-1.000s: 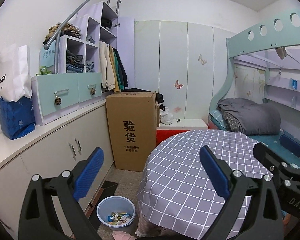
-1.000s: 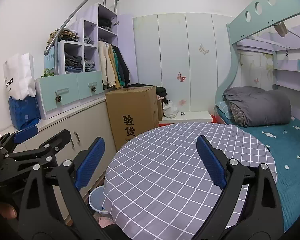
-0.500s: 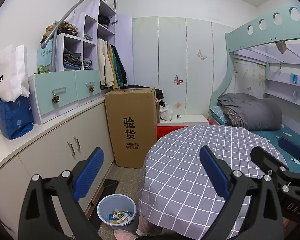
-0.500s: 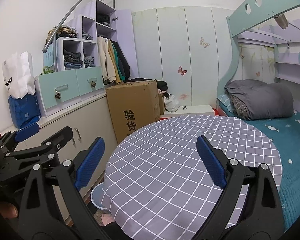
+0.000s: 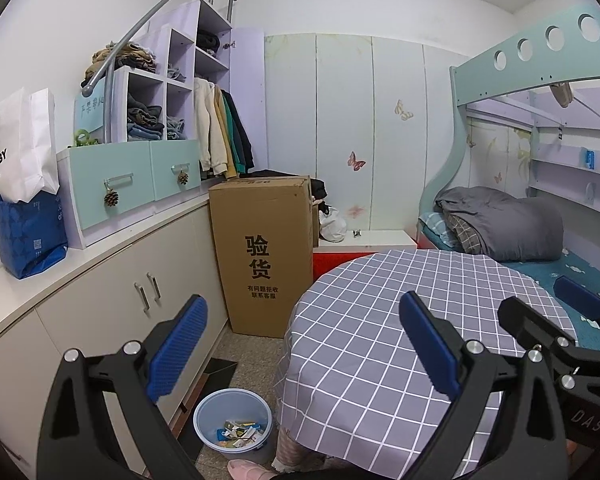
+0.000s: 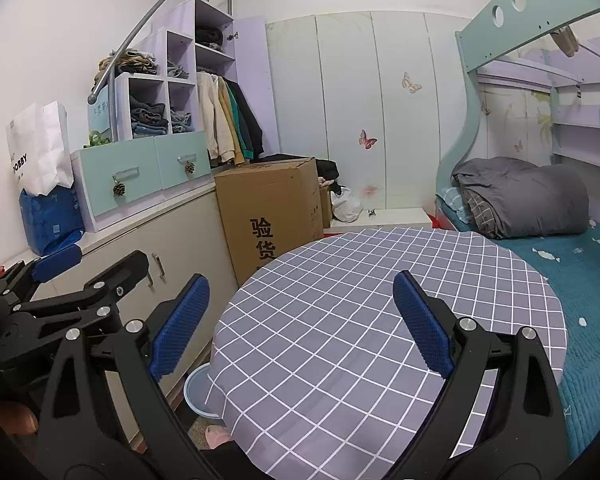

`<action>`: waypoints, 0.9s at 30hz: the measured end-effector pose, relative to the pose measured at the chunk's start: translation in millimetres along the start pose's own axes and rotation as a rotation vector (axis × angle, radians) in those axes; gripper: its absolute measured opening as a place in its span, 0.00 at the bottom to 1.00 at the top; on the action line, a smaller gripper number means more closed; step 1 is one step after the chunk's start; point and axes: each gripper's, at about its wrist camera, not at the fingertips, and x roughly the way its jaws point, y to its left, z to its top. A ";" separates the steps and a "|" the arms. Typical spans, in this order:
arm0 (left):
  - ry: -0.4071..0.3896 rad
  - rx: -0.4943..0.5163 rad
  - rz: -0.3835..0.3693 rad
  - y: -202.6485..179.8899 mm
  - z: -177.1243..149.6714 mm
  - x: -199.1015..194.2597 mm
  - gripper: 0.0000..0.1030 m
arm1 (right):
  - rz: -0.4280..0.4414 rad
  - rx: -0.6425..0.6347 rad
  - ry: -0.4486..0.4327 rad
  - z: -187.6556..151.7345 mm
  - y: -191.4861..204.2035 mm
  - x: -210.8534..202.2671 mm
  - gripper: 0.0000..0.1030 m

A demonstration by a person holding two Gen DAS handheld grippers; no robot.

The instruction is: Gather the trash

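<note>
The left gripper (image 5: 304, 344) hangs with its blue-padded jaws spread wide and nothing between them. Below it on the floor stands a pale blue bin (image 5: 204, 412) holding wrappers (image 5: 238, 434), just beside a round table (image 5: 380, 320) draped in a grey checked cloth. A tall cardboard box (image 5: 262, 256) stands behind the bin. The right gripper (image 5: 548, 316) shows at the right edge over the table.

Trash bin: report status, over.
Left gripper and right gripper open, empty. Bin on floor beside table, wrappers inside. Nothing blocking.
</note>
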 end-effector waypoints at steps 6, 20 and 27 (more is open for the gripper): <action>-0.008 0.000 0.001 -2.3 -2.3 -4.1 0.92 | 0.001 0.000 0.002 -0.3 0.2 0.2 0.89; -0.013 0.000 -0.003 -3.3 -4.0 -6.5 0.92 | 0.009 0.004 0.000 -4.0 5.7 -4.0 0.89; -0.018 0.002 0.002 -3.6 -2.7 -8.3 0.92 | 0.015 0.005 0.003 -2.4 5.6 -5.2 0.89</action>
